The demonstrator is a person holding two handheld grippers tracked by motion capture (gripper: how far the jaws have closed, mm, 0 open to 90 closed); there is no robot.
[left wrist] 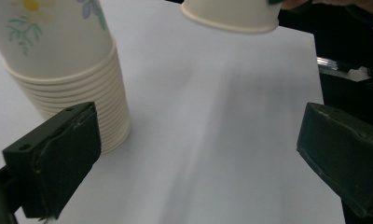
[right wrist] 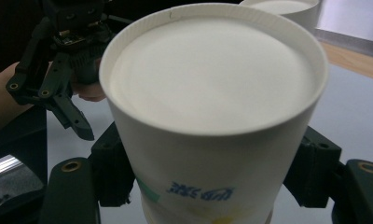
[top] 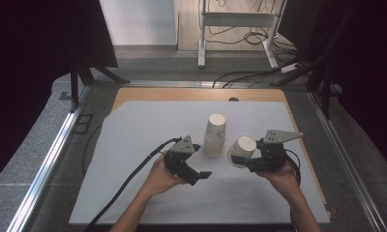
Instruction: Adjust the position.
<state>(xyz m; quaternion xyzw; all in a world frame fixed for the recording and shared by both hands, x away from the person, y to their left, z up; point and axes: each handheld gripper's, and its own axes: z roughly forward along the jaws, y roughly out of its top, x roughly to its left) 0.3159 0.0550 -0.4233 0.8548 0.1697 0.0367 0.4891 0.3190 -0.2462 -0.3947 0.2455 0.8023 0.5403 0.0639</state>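
We see a paper cup, matt cream with a smooth base and a rolled rim. The stack of cups is the same matt paper, printed with flowers. The fingers look like matt black plastic, scuffed at the edges. The sheet over the surface is smooth, pale and matt; bare wood shows at its far edge.

A white sheet is spread over a wooden tabletop. Beyond the table, a white metal stand is seen on the floor, with black cables strewn around its feet. Dark curtains are hung at both sides.
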